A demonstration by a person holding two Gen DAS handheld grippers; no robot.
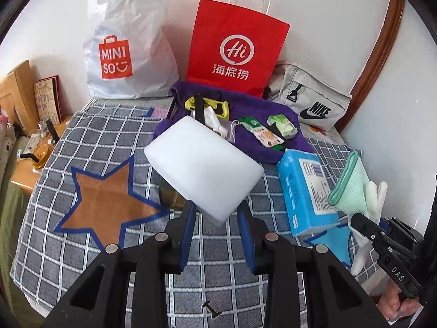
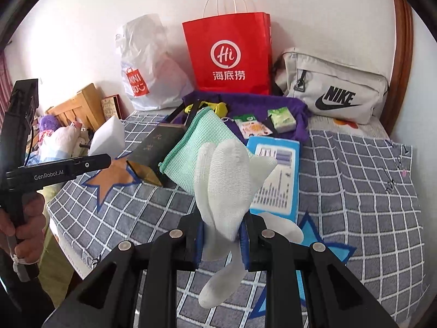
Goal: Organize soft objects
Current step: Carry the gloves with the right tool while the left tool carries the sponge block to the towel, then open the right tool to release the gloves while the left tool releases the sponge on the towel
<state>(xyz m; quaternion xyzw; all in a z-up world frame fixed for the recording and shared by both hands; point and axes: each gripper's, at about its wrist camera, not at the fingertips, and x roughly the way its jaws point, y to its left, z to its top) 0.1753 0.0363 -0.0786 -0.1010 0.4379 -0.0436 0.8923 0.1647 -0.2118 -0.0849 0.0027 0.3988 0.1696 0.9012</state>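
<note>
My left gripper is shut on a white foam sponge block and holds it above the checked bedspread. The sponge also shows in the right wrist view. My right gripper is shut on a white knitted glove together with a folded mint-green cloth, held up over the bed. The glove and cloth also show at the right of the left wrist view. A purple cloth at the back carries small packets and a yellow item.
A red paper bag, a white Miniso bag and a grey Nike bag stand against the wall. A blue tissue pack and a dark book lie on the bed. A wooden bedside table is at the left.
</note>
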